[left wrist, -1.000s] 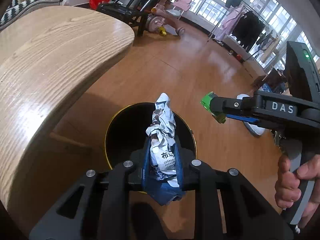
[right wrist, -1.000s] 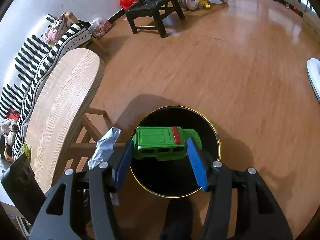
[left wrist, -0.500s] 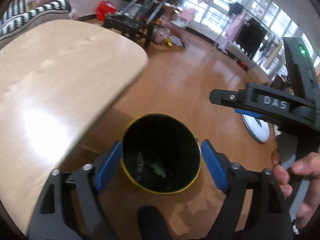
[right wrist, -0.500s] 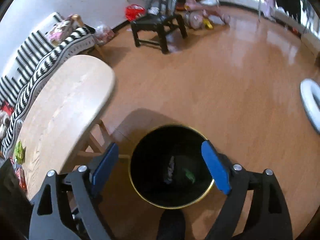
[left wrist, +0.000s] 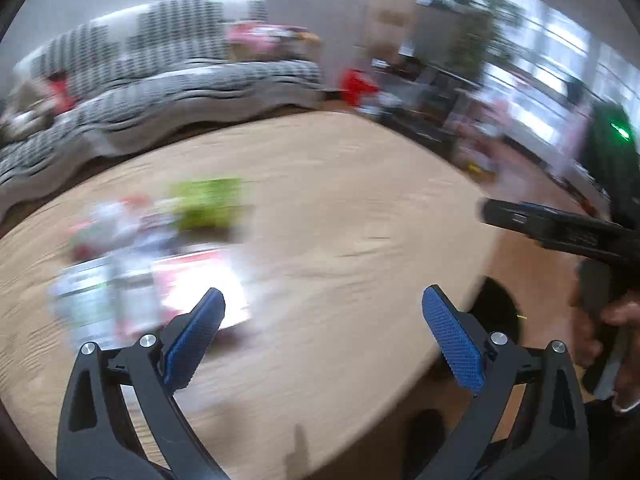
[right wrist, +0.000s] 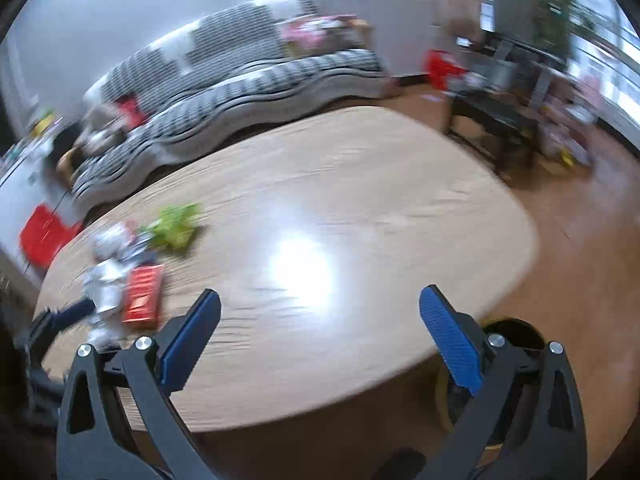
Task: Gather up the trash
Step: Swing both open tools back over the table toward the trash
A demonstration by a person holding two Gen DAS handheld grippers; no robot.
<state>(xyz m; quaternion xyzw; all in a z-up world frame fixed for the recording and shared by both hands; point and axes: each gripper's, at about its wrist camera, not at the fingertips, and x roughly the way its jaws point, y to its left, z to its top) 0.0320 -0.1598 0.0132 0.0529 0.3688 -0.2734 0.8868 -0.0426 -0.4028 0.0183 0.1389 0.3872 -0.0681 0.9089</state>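
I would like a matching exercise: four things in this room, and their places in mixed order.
Things:
1. red packet
2. green wrapper
3. bin
4. striped sofa

Places:
a. behind the table
b. on the floor, at the table's edge
c. on the table, farther from the camera
d. on the table, nearer the camera

Pairs: 1-d, 2-c, 3-b, 4-a.

**Trash heaped at the table's far-left end, bin on the floor**

A small heap sits together on the wooden table (right wrist: 360, 208): a crumpled green wrapper (right wrist: 176, 226) at the back, a flat red packet (right wrist: 142, 296) nearer, and silvery crumpled foil (right wrist: 105, 284) just beside it. All of it is blurred. The black bin with a yellow rim (right wrist: 516, 330) stands on the floor, partly hidden by the table's near edge.
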